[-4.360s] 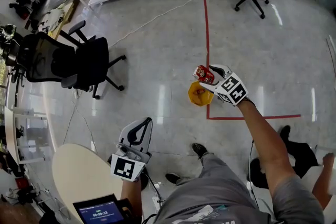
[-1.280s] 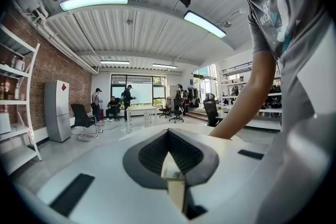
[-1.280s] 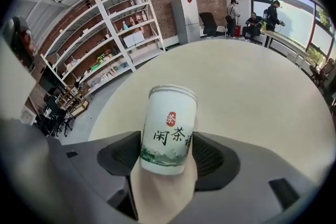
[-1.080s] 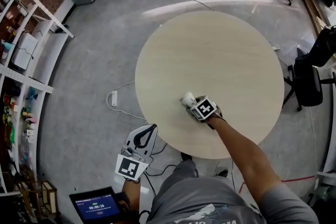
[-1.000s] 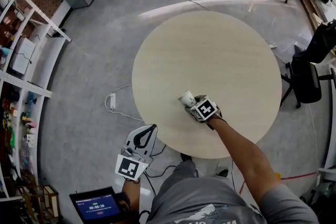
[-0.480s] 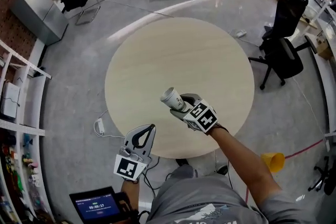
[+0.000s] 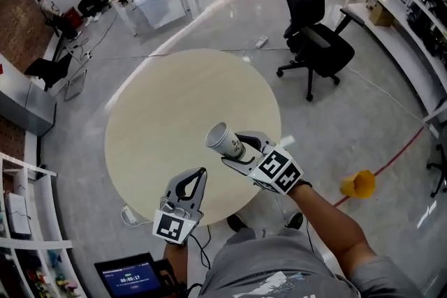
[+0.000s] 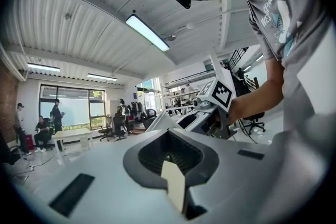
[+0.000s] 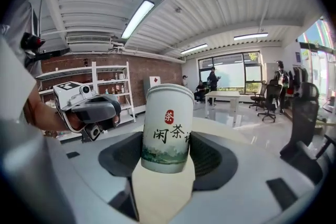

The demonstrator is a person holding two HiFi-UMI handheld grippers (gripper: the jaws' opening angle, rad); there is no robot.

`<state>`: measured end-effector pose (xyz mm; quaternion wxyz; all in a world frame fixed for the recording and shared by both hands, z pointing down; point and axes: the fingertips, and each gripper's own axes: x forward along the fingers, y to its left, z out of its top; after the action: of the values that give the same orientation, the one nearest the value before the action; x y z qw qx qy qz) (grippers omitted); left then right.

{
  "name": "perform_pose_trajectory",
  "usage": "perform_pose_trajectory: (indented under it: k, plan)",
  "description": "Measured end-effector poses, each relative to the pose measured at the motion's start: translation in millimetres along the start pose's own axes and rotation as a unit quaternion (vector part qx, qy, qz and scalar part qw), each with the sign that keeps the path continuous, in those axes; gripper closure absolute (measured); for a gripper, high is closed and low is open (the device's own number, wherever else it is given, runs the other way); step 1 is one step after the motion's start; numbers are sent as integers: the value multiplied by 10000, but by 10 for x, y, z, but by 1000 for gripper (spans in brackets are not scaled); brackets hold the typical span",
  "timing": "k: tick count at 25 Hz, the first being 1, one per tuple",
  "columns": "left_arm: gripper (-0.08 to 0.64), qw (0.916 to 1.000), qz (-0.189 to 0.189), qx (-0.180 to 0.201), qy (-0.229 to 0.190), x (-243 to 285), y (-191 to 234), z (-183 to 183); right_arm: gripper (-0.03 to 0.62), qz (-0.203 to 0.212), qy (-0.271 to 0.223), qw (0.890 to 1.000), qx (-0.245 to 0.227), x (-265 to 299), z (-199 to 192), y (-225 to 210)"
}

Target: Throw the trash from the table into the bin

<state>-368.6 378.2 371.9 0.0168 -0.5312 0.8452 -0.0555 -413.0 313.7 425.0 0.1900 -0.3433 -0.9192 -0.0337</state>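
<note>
A white paper cup with green and red print is clamped at its base in my right gripper, held up tilted over the near edge of the round beige table. In the right gripper view the cup stands upright between the pads of the right gripper. My left gripper hangs lower at the table's near edge, its jaws together with nothing in them; the left gripper shows a single pad in its own view. The orange bin lies on the floor to the right.
A black office chair stands beyond the table at the right. A red line on the floor runs past the bin. A tablet sits at the bottom left, and a power strip lies by the table's foot. People sit at desks far off.
The right gripper lifted the cup off the table and carried it up. The view swung right, and the orange bin and the office chair came into sight. The left gripper moved along, still shut.
</note>
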Motion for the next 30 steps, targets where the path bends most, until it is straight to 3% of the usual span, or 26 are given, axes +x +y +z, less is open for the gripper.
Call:
perform_pose_trajectory:
  k: [5,8,15,17,22,30]
  plan:
    - [517,9974,-709,115,-39,625,-611,319,304,-714,-321,9967,206,-1087,9,-391]
    - [517,9924,-1216,199,-75,1162,-1188,394,304,-1206,-504,9909,333,-1885,-210,-702]
    - [517,9699,-2420,193,-192,2414,-2462,327,304,-2498,-703,9629,741,-3579,-988,-1448]
    - [517,9616,-2731,160,-219,2621,-2798,329,304,-2892,-655,9510,877,-4028,-1208,-1565]
    - [517,9340,-3563,185,-201,3252,-4106,281,304,-3876,-597,9105,1311,-5597,-2119,-1784]
    - [517,8953,-4447,258,-74,3845,-5521,194,304,-4904,-274,8485,1967,-7224,-3504,-1829]
